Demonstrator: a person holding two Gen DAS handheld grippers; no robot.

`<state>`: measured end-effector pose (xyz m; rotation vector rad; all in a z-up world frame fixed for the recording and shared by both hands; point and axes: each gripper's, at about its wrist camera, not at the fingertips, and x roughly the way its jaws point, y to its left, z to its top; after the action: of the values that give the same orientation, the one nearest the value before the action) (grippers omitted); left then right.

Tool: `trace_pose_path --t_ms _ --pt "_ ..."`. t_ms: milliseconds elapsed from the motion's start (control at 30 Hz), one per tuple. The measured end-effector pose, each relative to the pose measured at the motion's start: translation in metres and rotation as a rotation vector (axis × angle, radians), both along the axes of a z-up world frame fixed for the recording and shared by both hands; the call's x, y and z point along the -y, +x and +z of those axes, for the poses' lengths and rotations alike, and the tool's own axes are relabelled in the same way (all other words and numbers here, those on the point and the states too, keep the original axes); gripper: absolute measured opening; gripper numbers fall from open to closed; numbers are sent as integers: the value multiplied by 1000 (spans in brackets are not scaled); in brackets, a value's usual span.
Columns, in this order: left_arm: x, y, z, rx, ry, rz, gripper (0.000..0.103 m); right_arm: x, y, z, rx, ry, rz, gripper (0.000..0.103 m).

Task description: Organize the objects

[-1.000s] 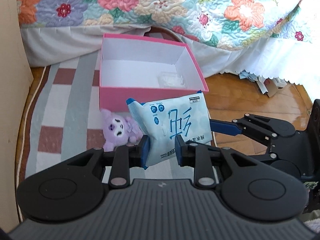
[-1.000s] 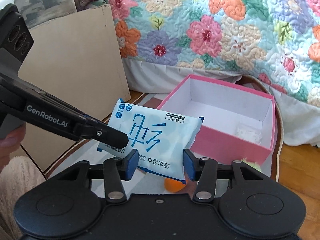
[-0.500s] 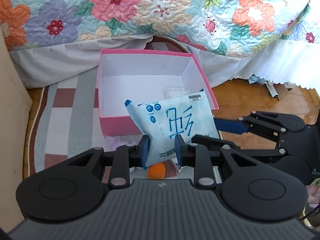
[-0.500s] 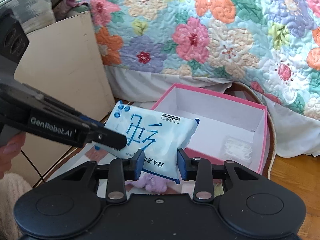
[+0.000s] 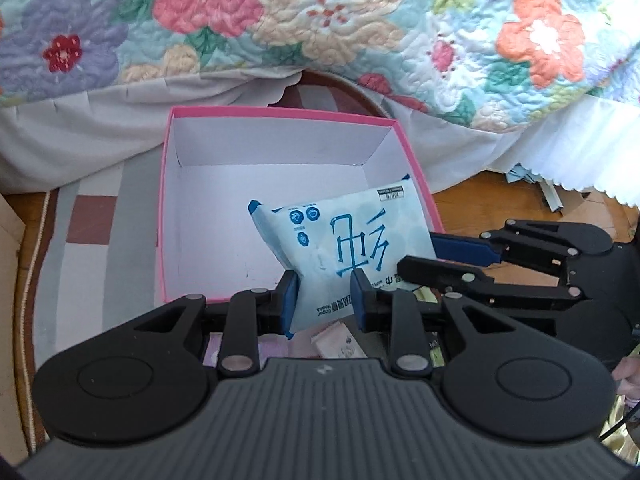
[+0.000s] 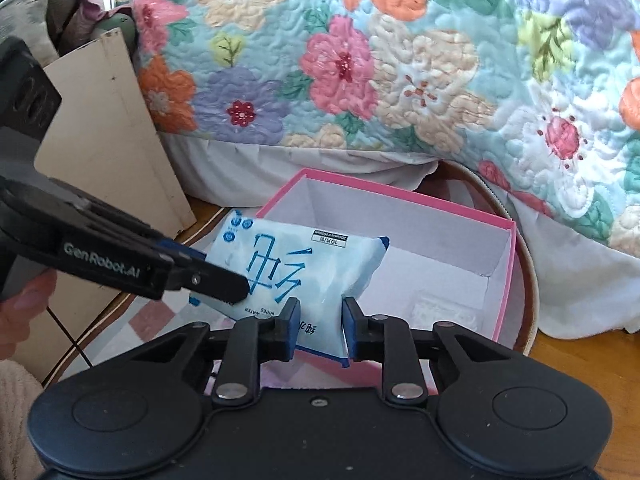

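A light-blue pack of wet wipes (image 5: 348, 240) (image 6: 304, 264) hangs tilted over the near edge of an open pink box (image 5: 280, 114) (image 6: 404, 194) with a white inside. My left gripper (image 5: 324, 296) (image 6: 216, 276) is shut on the pack's lower end. My right gripper (image 6: 320, 312) (image 5: 416, 258) grips the same pack from the other side; its jaws are closing, with the pads pressing into it. A small clear packet (image 6: 444, 312) lies on the box floor.
A floral quilt (image 5: 320, 20) and white bed skirt hang just behind the box. A beige cardboard panel (image 6: 108, 128) stands to the left. The box sits on a striped rug (image 5: 96, 220) over a wooden floor. Paper scraps (image 5: 536, 188) lie at the right.
Both grippers have carried the wipes pack forward, from in front of the box to over its near edge. The right jaws have narrowed onto the pack. The purple plush and orange ball have left view.
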<state>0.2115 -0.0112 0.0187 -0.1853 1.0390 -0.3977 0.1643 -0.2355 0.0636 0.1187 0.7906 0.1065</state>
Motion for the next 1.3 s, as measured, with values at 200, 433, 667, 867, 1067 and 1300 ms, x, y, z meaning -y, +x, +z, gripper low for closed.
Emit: trace_pose_path --t_ms 200,433,667,867,1067,1300 --pt "12 36 -29 -17 64 82 26 28 45 -39 -77 72 45 27" --pt "12 69 -62 -60 91 90 26 36 78 -67 -122 58 49 27" --pt "20 91 -82 -82 156 55 26 35 100 -86 -164 3 55 27" --pt "24 111 -100 -152 168 45 26 37 119 -98 -249 -18 19 27" --pt "22 119 -110 -160 178 54 25 37 134 -109 -315 -24 18 29" --pt "21 125 -120 -164 160 60 26 39 142 -116 -346 -26 5 31"
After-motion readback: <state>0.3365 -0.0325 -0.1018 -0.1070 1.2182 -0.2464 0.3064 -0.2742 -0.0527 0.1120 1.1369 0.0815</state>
